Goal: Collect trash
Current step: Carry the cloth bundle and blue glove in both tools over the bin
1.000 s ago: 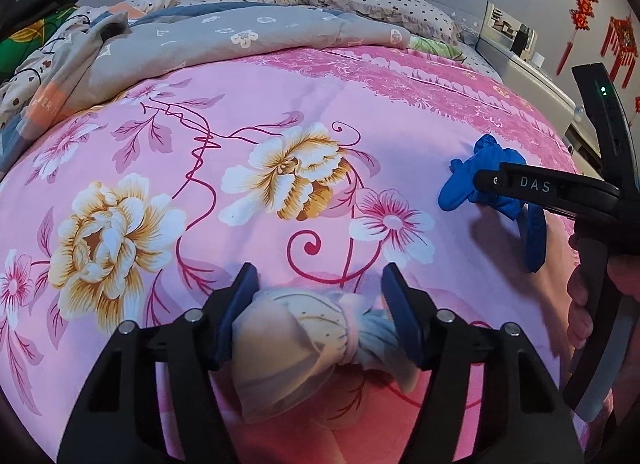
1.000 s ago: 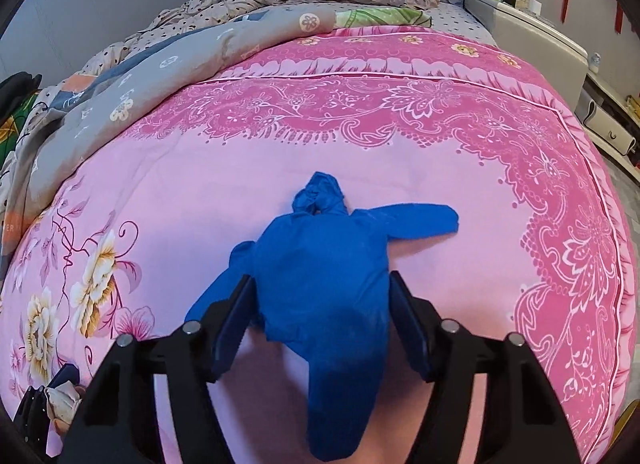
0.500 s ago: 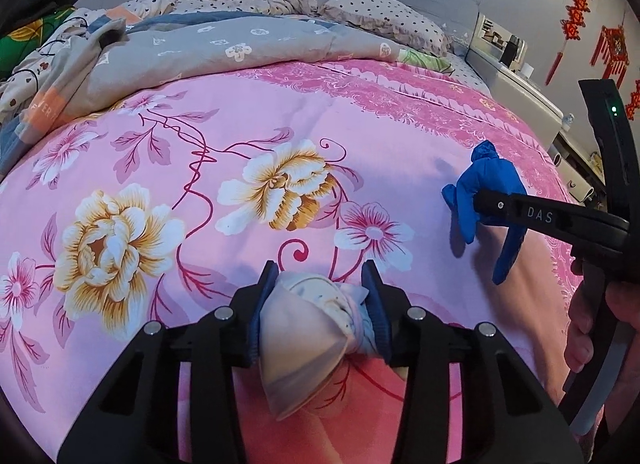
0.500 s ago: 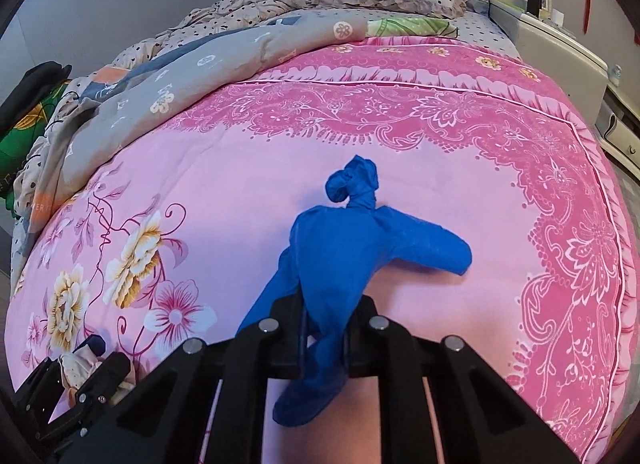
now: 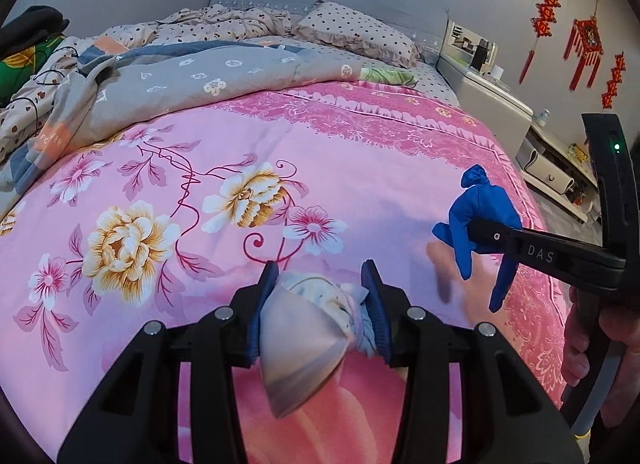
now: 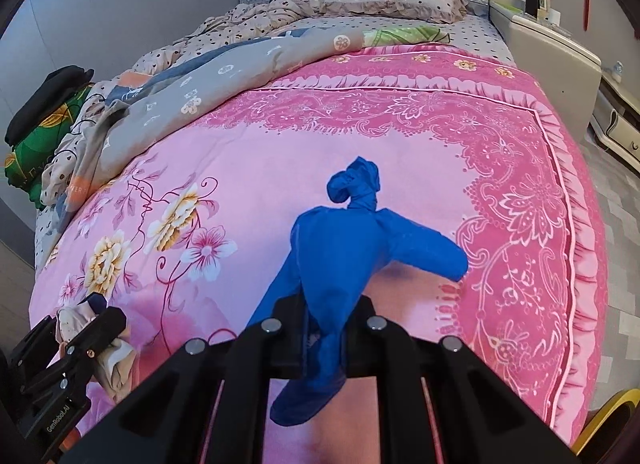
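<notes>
Left tongs (image 5: 320, 304) at the bottom centre of the left view, blue pads (image 5: 266, 296) clamped on a pale knotted cloth bundle (image 5: 304, 340) — its grey-beige pouch hangs down between the black arms, clear of the pink floral bedspread (image 5: 200, 152). Over at the right edge, the right tongs (image 5: 474, 234) come in sideways, held in a hand (image 5: 588, 340), and they're pinched tight together on a blue knotted glove (image 5: 480, 200) — fingers dangling below. From the right view, bottom centre, the glove (image 6: 340, 248) is squeezed in the right tongs (image 6: 326, 328), knot pointing up the frame, one finger out to the right, lifted above the bedspread. The left tongs (image 6: 86, 318) show at lower left with the bundle. Upper left, a rumpled grey quilt (image 5: 180, 84); a polka-dot pillow (image 5: 352, 30) at top centre.
</notes>
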Demonstrator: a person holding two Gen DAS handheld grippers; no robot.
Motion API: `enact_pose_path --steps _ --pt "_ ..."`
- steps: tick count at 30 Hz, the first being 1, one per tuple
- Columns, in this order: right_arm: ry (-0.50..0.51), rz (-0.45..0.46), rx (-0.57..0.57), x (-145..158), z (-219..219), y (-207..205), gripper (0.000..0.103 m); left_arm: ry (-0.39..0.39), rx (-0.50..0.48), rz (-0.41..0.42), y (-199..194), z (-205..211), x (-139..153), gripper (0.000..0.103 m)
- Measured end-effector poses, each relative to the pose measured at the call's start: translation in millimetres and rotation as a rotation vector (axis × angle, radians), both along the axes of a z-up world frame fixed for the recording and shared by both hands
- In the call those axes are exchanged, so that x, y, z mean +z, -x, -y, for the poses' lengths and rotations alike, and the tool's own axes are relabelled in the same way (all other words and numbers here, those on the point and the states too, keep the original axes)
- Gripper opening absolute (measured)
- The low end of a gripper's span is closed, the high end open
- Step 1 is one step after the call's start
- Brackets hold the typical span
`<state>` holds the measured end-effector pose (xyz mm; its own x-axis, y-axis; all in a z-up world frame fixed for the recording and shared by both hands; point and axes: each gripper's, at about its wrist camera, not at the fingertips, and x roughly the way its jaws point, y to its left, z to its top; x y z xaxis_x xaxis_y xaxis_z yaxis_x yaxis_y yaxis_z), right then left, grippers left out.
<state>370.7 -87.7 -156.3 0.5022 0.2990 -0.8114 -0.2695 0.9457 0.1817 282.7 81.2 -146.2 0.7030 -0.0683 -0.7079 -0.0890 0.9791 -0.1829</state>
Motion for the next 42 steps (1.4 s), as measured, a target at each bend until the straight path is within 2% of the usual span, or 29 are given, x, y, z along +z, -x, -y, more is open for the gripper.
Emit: enact_pose_path --steps 10,26,35,42 --pt "-0.037 0.003 -0.049 22.7 60.7 51.7 0.009 0.009 -0.099 0.038 48.9 47.7 40.4 0.040" --pt "-0.067 0.081 -0.197 70.8 191.1 134.3 0.009 0.017 -0.327 0.150 109.3 168.6 111.1 0.041" --pt "-0.077 0.107 -0.291 80.6 259.5 174.8 0.009 0.007 -0.452 0.182 130.9 231.6 131.4 0.041" --pt "-0.078 0.121 -0.355 83.2 301.6 204.9 0.009 -0.002 -0.533 0.187 139.5 278.2 136.4 0.041"
